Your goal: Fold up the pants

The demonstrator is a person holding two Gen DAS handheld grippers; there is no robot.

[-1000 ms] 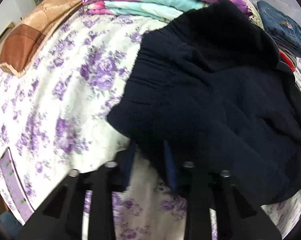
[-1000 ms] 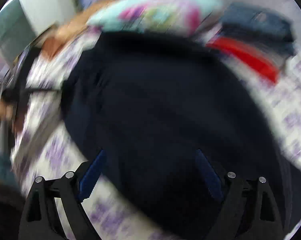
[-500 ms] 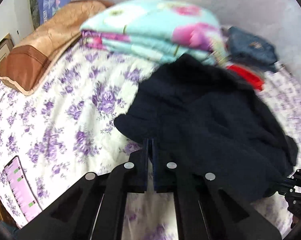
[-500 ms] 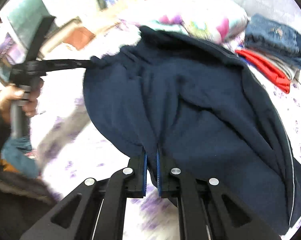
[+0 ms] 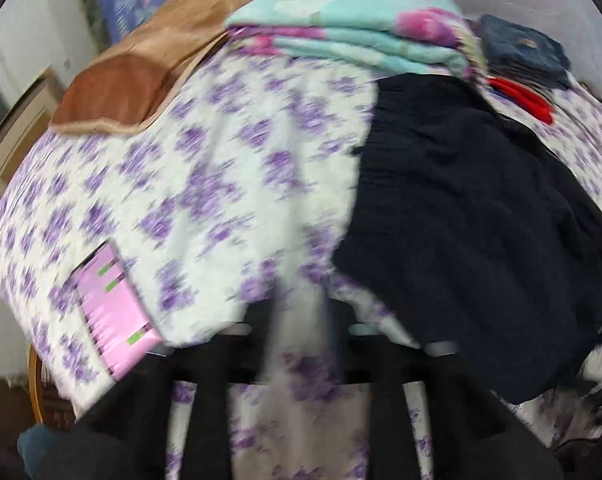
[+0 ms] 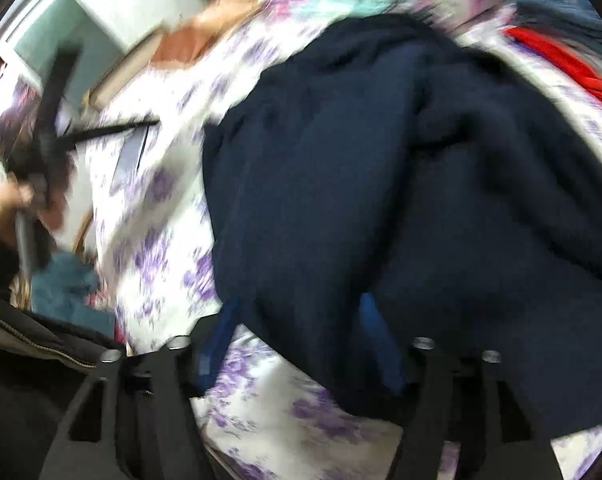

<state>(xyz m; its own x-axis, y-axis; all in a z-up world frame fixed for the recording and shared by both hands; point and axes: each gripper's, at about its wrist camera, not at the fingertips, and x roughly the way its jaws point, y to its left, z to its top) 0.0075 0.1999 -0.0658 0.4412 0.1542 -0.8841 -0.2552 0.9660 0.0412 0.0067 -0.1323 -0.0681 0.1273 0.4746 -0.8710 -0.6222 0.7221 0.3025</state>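
Note:
The dark navy pants (image 5: 473,216) lie bunched on the purple-flowered bedsheet (image 5: 229,184), on the right in the left wrist view. My left gripper (image 5: 297,320) is over bare sheet just left of the pants' near edge. Its jaws are opening with only sheet between them. In the right wrist view the pants (image 6: 361,168) fill the middle. My right gripper (image 6: 301,320) is at their near hem, jaws opening. The fabric hangs loose between the blue pads (image 6: 375,320) and is not pinched. Both views are motion-blurred.
A folded turquoise and pink blanket (image 5: 353,28) lies behind the pants, with a brown pillow (image 5: 141,72) to its left. Folded jeans (image 5: 525,48) and a red garment (image 5: 521,98) are at the back right. A pink-screened phone (image 5: 109,312) lies near the bed's left edge. A hand (image 6: 9,200) holds the left gripper.
Half a second ago both grippers were shut at the pants' near edge; now both jaws have parted. The left gripper has drawn away to the left, off the fabric.

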